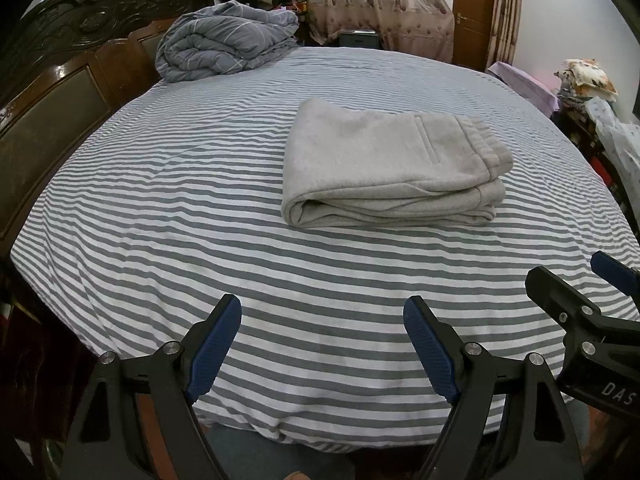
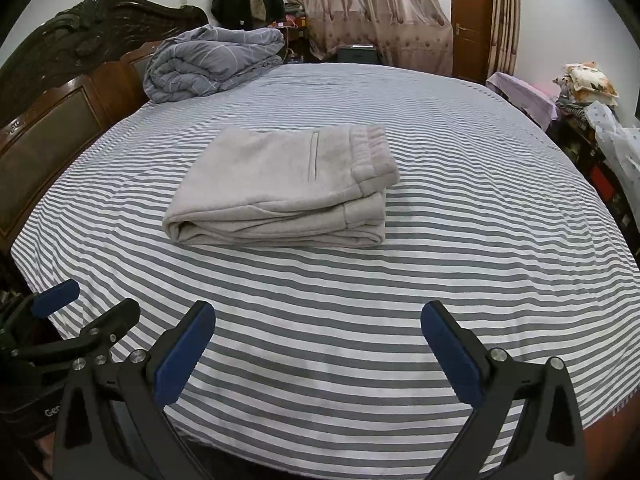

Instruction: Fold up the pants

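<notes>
Light grey pants (image 1: 394, 164) lie folded into a compact stack on the striped bed (image 1: 200, 208), waistband on top at the right; they also show in the right wrist view (image 2: 280, 188). My left gripper (image 1: 322, 320) is open and empty, held above the bed's near edge, well short of the pants. My right gripper (image 2: 318, 326) is open and empty, also near the front edge. The right gripper shows at the right of the left wrist view (image 1: 576, 280); the left gripper shows at the left of the right wrist view (image 2: 92, 300).
A folded grey-blue quilt (image 1: 228, 44) lies at the bed's far left by the dark wooden headboard (image 1: 60, 80). Curtains (image 1: 376, 4) and a brown door (image 1: 474, 12) stand behind. A cluttered stand with pillows (image 1: 588, 80) is at the right.
</notes>
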A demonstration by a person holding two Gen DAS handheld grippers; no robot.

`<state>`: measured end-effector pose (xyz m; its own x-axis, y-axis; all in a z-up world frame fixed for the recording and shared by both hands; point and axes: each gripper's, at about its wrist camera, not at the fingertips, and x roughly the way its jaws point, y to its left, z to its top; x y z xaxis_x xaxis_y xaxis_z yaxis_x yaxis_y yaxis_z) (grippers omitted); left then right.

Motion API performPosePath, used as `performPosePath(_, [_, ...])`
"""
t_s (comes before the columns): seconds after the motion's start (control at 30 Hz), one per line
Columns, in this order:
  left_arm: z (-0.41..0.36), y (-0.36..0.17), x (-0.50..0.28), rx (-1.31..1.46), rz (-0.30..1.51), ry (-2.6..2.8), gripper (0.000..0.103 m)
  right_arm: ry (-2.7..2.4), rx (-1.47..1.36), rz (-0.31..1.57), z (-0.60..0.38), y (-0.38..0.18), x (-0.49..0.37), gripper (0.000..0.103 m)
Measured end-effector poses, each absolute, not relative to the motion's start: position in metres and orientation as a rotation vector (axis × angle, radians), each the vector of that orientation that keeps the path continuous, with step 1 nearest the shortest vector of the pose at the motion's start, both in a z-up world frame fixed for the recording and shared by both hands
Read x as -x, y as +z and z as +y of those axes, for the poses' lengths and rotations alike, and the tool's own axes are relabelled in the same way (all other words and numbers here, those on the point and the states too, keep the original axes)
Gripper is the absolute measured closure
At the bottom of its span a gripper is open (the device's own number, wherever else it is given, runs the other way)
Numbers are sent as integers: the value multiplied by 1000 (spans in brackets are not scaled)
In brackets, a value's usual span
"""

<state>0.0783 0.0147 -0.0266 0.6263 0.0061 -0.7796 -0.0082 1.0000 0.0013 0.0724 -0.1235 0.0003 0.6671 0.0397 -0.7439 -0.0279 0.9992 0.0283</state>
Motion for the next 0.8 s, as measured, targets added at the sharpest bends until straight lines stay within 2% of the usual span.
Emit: performPosePath(0.8, [11,-29,-78,-17,884,6,20,52,-5,855,-126,-4,-76,1])
